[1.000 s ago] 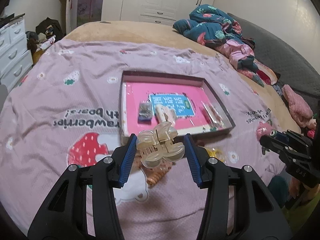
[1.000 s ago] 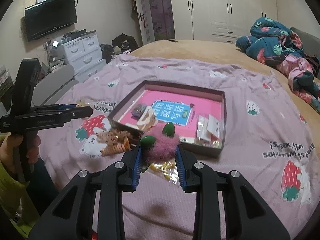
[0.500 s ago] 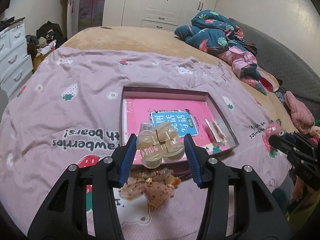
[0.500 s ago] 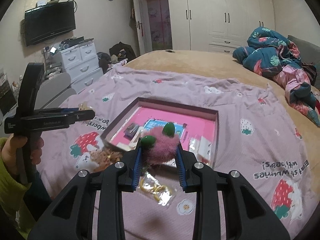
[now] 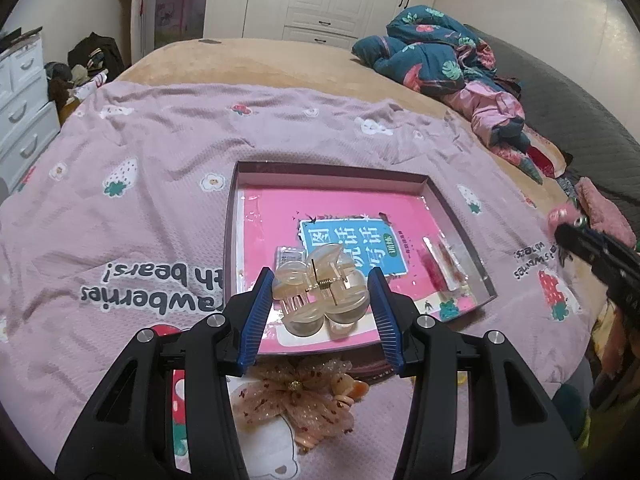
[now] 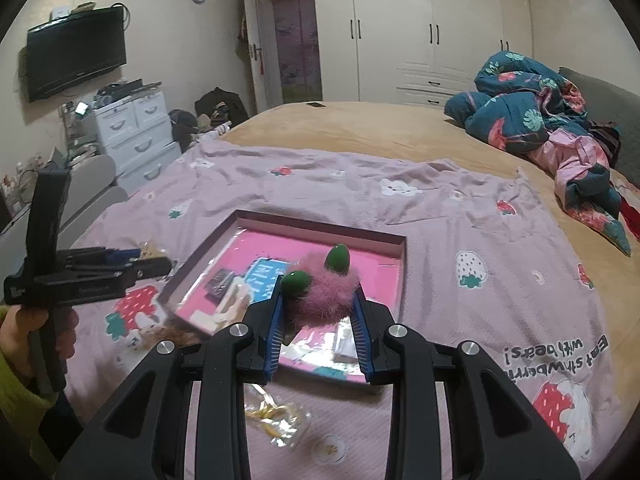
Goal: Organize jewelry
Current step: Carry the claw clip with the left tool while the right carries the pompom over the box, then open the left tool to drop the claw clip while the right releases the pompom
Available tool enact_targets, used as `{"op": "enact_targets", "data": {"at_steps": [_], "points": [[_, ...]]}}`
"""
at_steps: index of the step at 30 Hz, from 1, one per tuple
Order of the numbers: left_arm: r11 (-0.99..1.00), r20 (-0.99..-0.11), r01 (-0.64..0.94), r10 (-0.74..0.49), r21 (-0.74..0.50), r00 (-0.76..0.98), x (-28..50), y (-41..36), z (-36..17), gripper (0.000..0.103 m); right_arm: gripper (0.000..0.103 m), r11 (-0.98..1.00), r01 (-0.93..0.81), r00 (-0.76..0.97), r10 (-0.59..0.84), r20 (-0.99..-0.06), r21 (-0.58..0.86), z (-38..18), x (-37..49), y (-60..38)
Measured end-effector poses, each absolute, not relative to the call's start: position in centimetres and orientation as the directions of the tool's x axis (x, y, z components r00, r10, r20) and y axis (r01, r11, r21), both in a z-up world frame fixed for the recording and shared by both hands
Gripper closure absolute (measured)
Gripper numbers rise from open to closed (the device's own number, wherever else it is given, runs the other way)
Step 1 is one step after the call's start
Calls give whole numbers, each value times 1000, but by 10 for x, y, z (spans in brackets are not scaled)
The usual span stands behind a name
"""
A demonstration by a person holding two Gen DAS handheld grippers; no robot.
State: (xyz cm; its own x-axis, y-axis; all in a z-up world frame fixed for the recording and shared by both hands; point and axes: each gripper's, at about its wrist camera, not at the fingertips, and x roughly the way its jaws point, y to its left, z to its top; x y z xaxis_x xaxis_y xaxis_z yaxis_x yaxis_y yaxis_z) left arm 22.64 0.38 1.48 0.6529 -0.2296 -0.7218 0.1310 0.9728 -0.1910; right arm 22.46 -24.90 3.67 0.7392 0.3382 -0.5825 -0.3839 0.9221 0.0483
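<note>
Step in hand: both pieces are being carried to the shallow box (image 5: 460,216) lying on the pink strawberry blanket (image 5: 132,240); by the look of it this is the delivery stage, not the picking up
Left gripper (image 5: 322,300): its blue pads are clamped on a translucent cream claw clip (image 5: 320,294), held above the near edge of the box
Right gripper (image 6: 318,308): its jaws stand narrow, pinching a fluffy pink hair clip with two green ends (image 6: 324,292), poised above the near part of the box
Box contents: a pink liner with a blue card (image 5: 352,246), a small dark packet (image 5: 290,257) just left of the card, a clear sleeve with something red (image 5: 440,262) by the right wall
Left outside: a sheer speckled bow (image 5: 296,396) lies on the blanket just near of the box; a clear packet with gold pieces (image 6: 276,416) lies on the near side too
Left hand (image 6: 24,332): wrapped round its gripper's handle, tool angled downward and toward the box
Right tool pose: tilted down over the box, more shallowly
Next move calls for: lowering each piece onto a bare patch of the liner, then opening the jaws; the fluffy clip may cling to the pads
</note>
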Motion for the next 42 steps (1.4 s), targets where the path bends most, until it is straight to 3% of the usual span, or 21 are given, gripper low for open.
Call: {"op": "enact_targets", "data": {"at_steps": [18, 32, 35, 42], "points": [[977, -789, 107, -212, -184, 576, 252, 4, -37, 63, 74, 929, -367, 666, 290, -687, 37, -19, 285, -237], [980, -801, 91, -199, -179, 565, 266, 14, -48, 63, 72, 909, -414, 583, 300, -755, 42, -59, 311, -193], [978, -794, 95, -204, -183, 573, 267, 15, -46, 56, 72, 911, -409, 577, 298, -761, 47, -62, 316, -189], [977, -787, 93, -208, -190, 581, 266, 19, -42, 55, 50, 914, -398, 591, 322, -739, 80, -52, 309, -193]]}}
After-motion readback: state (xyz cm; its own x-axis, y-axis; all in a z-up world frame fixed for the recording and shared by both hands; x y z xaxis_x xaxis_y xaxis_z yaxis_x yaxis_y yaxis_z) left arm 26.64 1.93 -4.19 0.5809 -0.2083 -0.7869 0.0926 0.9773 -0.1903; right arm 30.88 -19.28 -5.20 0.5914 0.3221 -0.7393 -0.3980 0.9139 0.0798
